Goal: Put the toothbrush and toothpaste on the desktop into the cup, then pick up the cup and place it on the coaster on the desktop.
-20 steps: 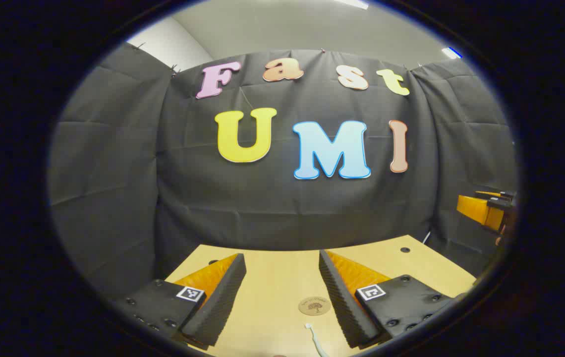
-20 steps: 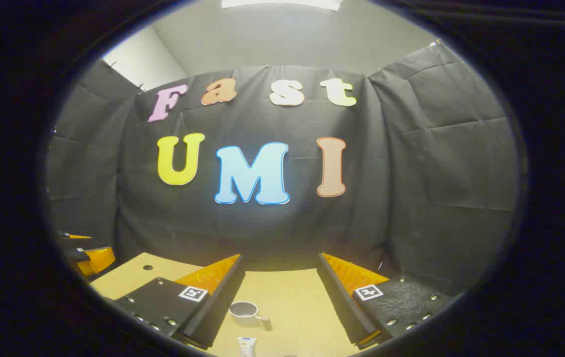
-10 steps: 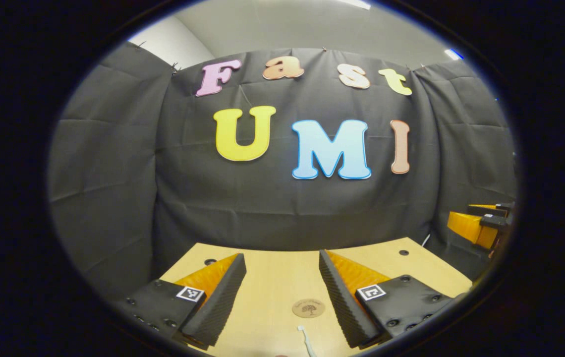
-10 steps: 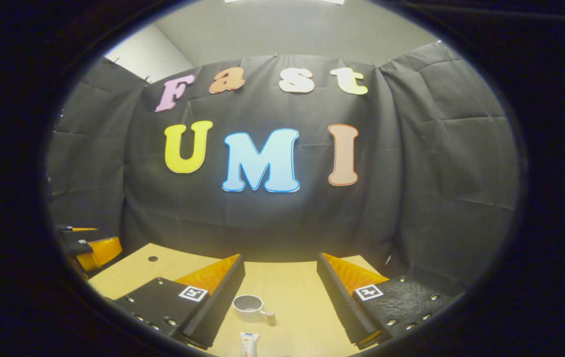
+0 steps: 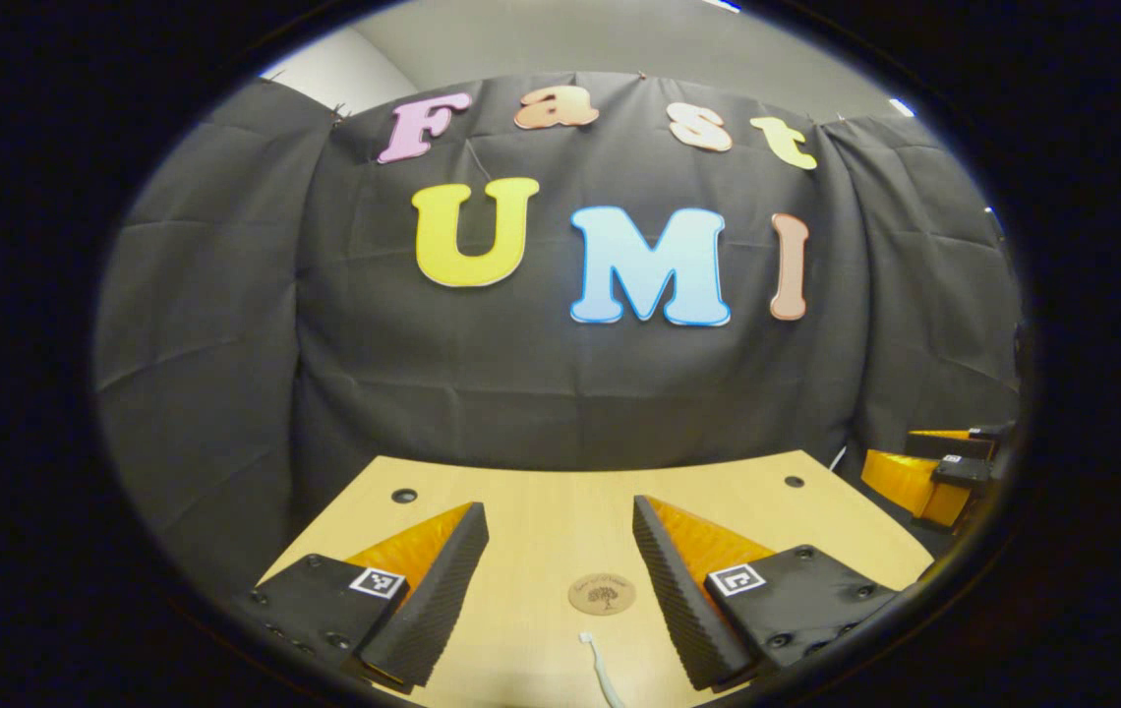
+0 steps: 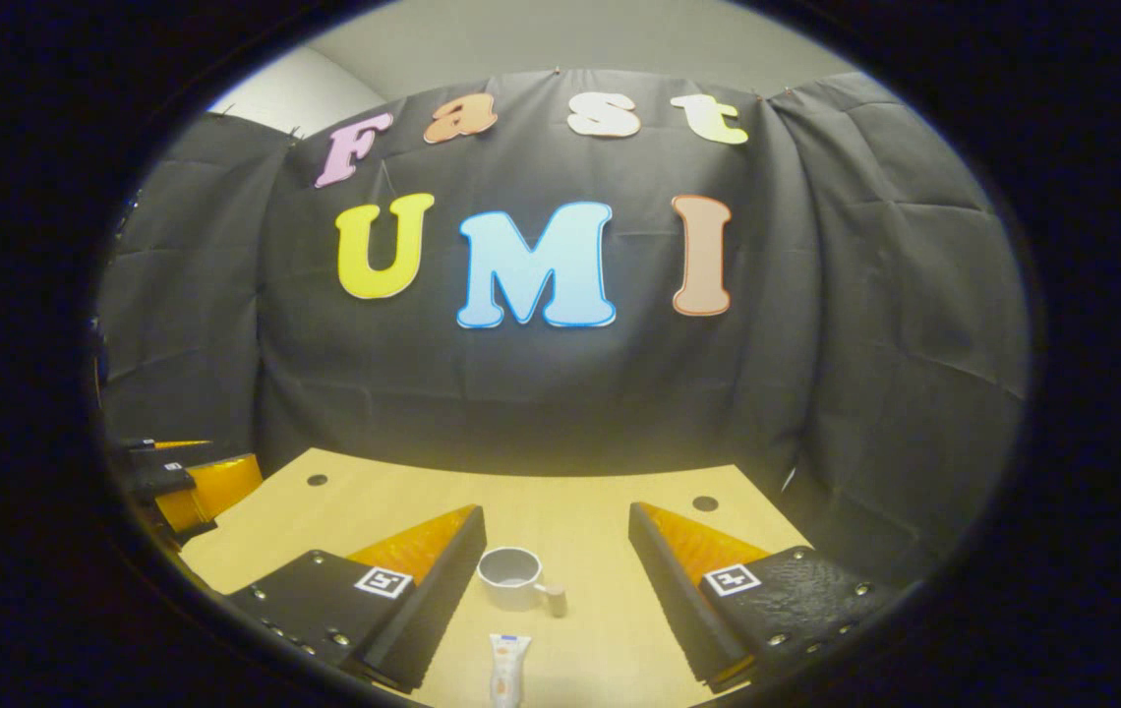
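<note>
In the left gripper view my left gripper (image 5: 560, 521) stands open above the wooden desktop (image 5: 541, 501). Between its fingers lie a round brown coaster (image 5: 602, 595) and, nearer me, the head end of a white toothbrush (image 5: 600, 671). In the right gripper view my right gripper (image 6: 558, 521) is open too. A grey cup (image 6: 513, 577) with its handle turned right stands upright between its fingers, close to the left one. A white toothpaste tube (image 6: 506, 671) lies on the desktop in front of the cup. Each gripper hangs clear of these things.
The desktop (image 6: 580, 521) ends at the black cloth wall behind it. The right gripper (image 5: 934, 472) shows at the right edge of the left gripper view, and the left gripper (image 6: 182, 482) at the left edge of the right gripper view. Small round holes (image 5: 404, 495) mark the desktop's far corners.
Both views have tilted down and show more of the desktop. The coaster and toothbrush, and the cup and toothpaste, sit higher in their views. Both grippers stayed open.
</note>
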`<move>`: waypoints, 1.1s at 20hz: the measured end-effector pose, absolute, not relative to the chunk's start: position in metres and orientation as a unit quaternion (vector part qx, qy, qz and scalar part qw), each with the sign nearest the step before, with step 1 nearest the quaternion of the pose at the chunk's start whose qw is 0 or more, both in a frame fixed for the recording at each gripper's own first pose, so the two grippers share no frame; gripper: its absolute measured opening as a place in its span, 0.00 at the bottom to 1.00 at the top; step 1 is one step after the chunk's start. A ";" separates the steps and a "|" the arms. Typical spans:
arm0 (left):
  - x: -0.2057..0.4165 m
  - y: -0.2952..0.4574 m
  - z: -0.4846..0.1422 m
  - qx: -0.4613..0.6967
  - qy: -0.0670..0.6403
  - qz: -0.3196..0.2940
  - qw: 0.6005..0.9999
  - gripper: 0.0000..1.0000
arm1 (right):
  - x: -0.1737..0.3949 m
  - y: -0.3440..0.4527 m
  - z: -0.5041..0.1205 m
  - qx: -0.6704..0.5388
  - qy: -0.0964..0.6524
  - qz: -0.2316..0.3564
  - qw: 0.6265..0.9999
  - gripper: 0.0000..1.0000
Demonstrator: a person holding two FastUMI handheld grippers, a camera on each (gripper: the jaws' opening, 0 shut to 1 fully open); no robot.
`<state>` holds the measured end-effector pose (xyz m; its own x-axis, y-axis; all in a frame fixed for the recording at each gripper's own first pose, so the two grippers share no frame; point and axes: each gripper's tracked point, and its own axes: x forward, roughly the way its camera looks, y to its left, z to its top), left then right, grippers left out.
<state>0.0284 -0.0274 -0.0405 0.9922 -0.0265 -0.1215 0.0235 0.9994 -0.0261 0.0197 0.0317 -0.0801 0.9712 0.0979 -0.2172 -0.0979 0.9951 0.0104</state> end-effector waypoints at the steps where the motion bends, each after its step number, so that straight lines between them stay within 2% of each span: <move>1: 0.030 -0.030 -0.049 -0.012 0.072 -0.015 0.997 0.96 | 0.021 0.034 -0.087 0.000 0.119 0.052 0.991 0.92; 5: 0.037 -0.035 -0.082 0.000 0.106 -0.018 0.994 0.94 | 0.023 0.040 -0.112 0.007 0.153 0.060 0.986 0.92; 10: 0.043 -0.037 -0.126 0.002 0.150 -0.022 0.988 0.96 | 0.023 0.045 -0.155 0.002 0.211 0.069 0.975 0.90; 15: 0.051 -0.040 -0.180 -0.012 0.212 -0.030 0.977 0.96 | 0.020 0.053 -0.213 0.009 0.292 0.077 0.953 0.90; 16: 0.052 -0.041 -0.190 -0.013 0.224 -0.029 0.974 0.99 | 0.021 0.053 -0.222 0.012 0.306 0.077 0.949 0.90; 17: 0.054 -0.040 -0.200 -0.014 0.236 -0.028 0.971 0.96 | 0.020 0.051 -0.230 0.014 0.318 0.078 0.945 0.90; 22: 0.053 -0.045 -0.248 -0.032 0.307 -0.035 0.950 0.97 | 0.012 0.055 -0.271 0.006 0.383 0.084 0.920 0.89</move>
